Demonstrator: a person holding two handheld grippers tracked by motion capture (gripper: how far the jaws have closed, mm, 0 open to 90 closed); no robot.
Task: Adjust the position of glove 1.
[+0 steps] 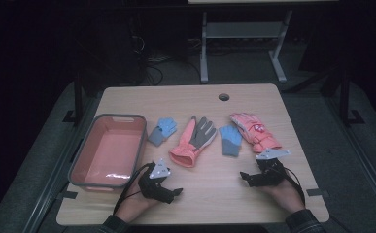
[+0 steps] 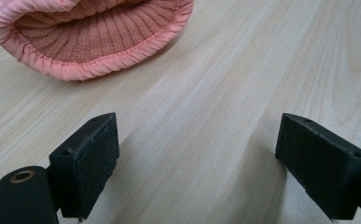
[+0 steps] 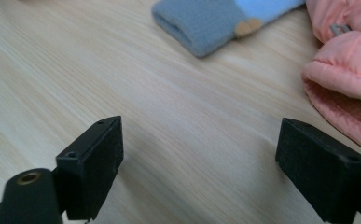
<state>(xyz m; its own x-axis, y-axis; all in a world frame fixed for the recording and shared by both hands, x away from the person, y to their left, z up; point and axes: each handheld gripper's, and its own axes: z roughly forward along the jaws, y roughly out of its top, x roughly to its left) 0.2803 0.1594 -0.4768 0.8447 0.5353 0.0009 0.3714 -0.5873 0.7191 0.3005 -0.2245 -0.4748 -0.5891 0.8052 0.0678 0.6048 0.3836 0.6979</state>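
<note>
- your red bin (image 1: 109,148) sits at the table's (image 1: 214,194) left edge, ahead and to the left of your left hand; its pale floor is bare and glossy, with nothing lying in it.
- your left gripper (image 1: 172,192) rests low over the wood near the front edge, jaws spread wide, nothing between the pads.
- your right gripper (image 1: 244,177) lies near the front right, jaws likewise spread wide and empty, with the cuff of the pink padded glove (image 1: 253,131) just behind it.
- four gloves lie in a row across the middle: a small blue-grey glove (image 1: 162,131) just beside the bin, a coral and grey glove (image 1: 193,141) next, a second small blue glove (image 1: 230,140), then the pink padded glove at the right.
- all four gloves lie on the table, outside the bin.
- the high view gives you the bin, the whole row and both hands at once; the gripper views give none of that layout.
- the left gripper view gives you the open cuff of the coral and grey glove (image 2: 92,35) close up, its ribbed knit lining visible, lying ahead of the left pad (image 2: 92,163) and apart from it.
- the right gripper view gives you the fleece cuff of the small blue glove (image 3: 206,21) ahead, and the pink padded glove's (image 3: 346,74) quilted cuff near the right pad, not touching it.
</note>
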